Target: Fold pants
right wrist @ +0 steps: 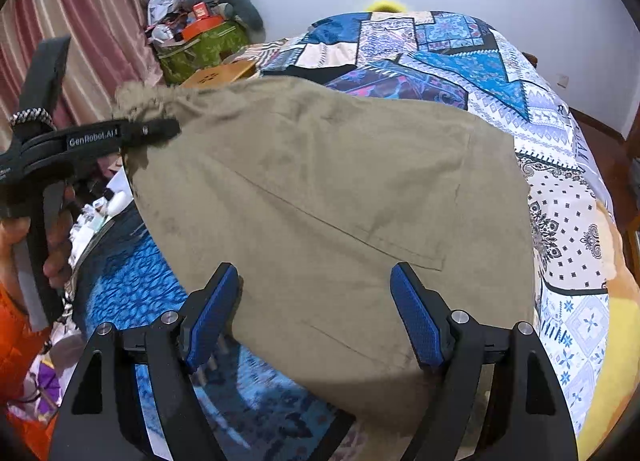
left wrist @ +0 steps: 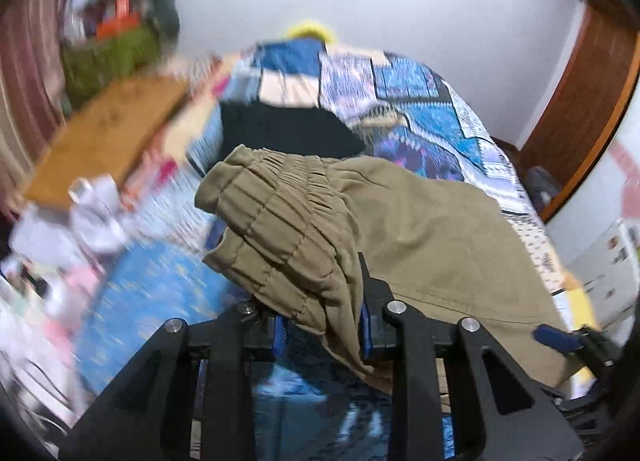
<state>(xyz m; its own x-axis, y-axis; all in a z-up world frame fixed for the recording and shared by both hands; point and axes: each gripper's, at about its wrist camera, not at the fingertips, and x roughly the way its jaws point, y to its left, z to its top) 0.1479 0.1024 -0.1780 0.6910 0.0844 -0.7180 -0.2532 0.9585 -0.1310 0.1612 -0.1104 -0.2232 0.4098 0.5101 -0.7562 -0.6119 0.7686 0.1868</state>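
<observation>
We see the left gripper [left wrist: 324, 331] pinching the gathered waistband of the khaki cloth pants [left wrist: 420, 229], lifted over the blue patchwork bedspread [right wrist: 460, 57]. Our right gripper [right wrist: 316, 317] hangs wide open above the fabric; the blurred clutter beside the bed looks like toiletries, perhaps.

The left wrist view looks down along its own fingers, close over the gathered waistband of the khaki pants [left wrist: 400, 213], toward the far edge of the bed [left wrist: 424, 81] and the white wall [left wrist: 440, 1]. The right wrist view faces the same way from nearer the bed's near edge, over the pants' flat cloth. Both share pants, patchwork bedspread and wall.
</observation>
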